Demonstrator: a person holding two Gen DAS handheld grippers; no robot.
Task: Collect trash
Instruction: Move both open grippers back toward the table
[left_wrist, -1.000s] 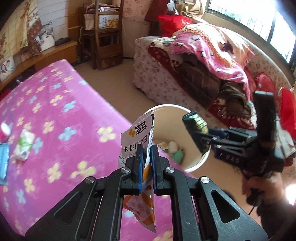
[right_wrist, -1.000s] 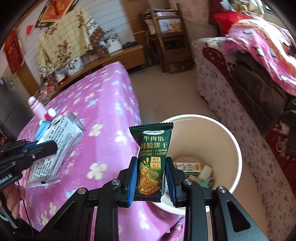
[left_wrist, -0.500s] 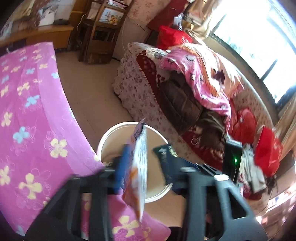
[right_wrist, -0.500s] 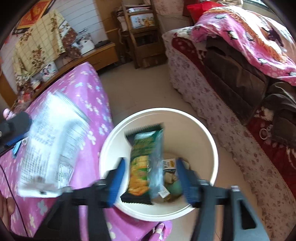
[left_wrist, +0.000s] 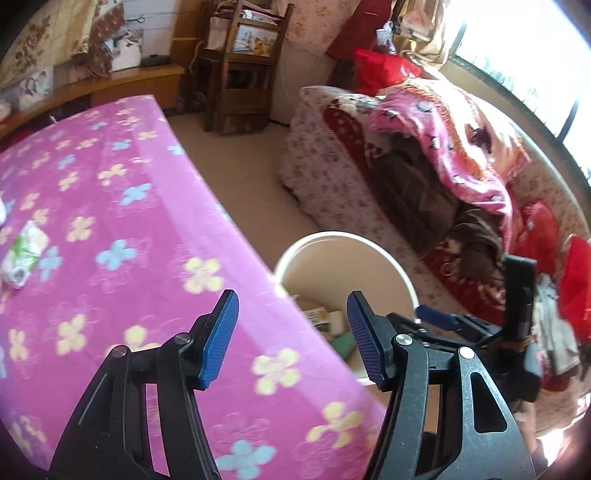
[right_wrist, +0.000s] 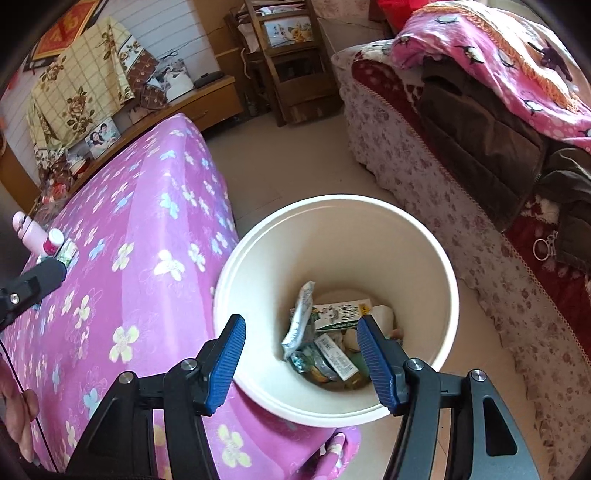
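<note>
Trash lies in a heap at the bottom of the white bin: a silvery packet standing on edge, a white and green carton, and smaller wrappers under them. The bin stands on the floor, tight against the corner of the bench, which wears a pink flowered cloth. The right gripper hangs above the bin's mouth with its blue fingers released and nothing between them. The left gripper hovers over the bench corner beside the bin, fingers likewise spread and empty. Farther back on the cloth rest a small green and white packet and a pink bottle. A sofa piled with blankets stands across the floor.
</note>
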